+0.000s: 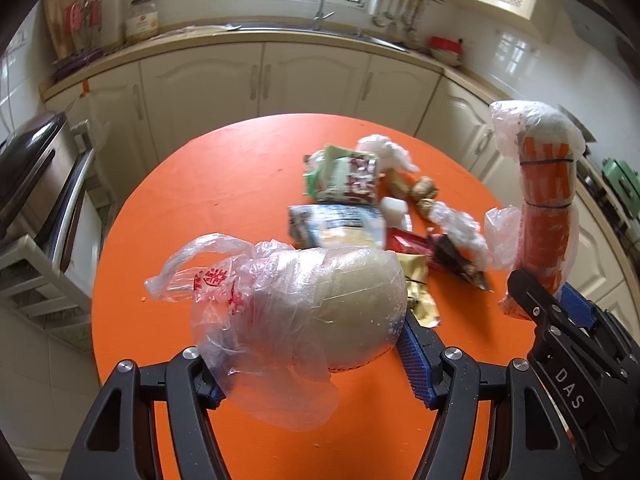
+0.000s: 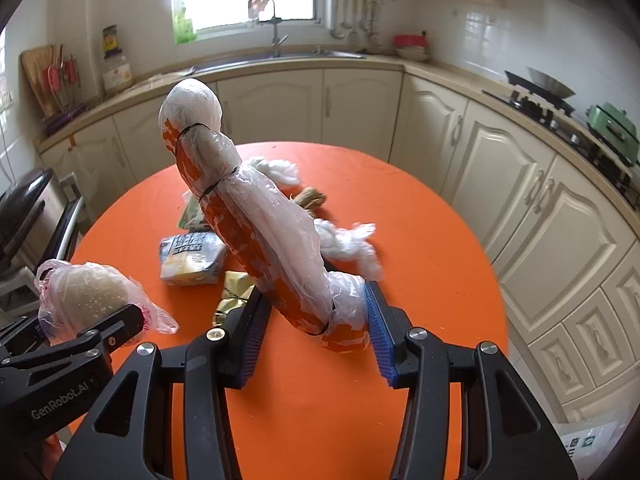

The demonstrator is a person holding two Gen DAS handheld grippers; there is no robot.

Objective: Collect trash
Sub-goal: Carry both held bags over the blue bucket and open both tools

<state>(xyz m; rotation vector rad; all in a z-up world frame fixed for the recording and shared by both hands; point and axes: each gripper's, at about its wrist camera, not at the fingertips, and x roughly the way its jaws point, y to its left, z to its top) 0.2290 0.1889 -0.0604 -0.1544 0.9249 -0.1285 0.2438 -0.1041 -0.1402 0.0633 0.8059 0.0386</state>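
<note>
Bagged pale round lump (image 1: 352,300) lifted, long orange plastic-wrapped roll (image 2: 264,232) tilted upright, wrappers (image 1: 344,208) littering orange table (image 1: 200,184)

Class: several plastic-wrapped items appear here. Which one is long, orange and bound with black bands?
The tall orange roll held in the right tongs; the left tongs' bagged bundle is round and pale.
</note>
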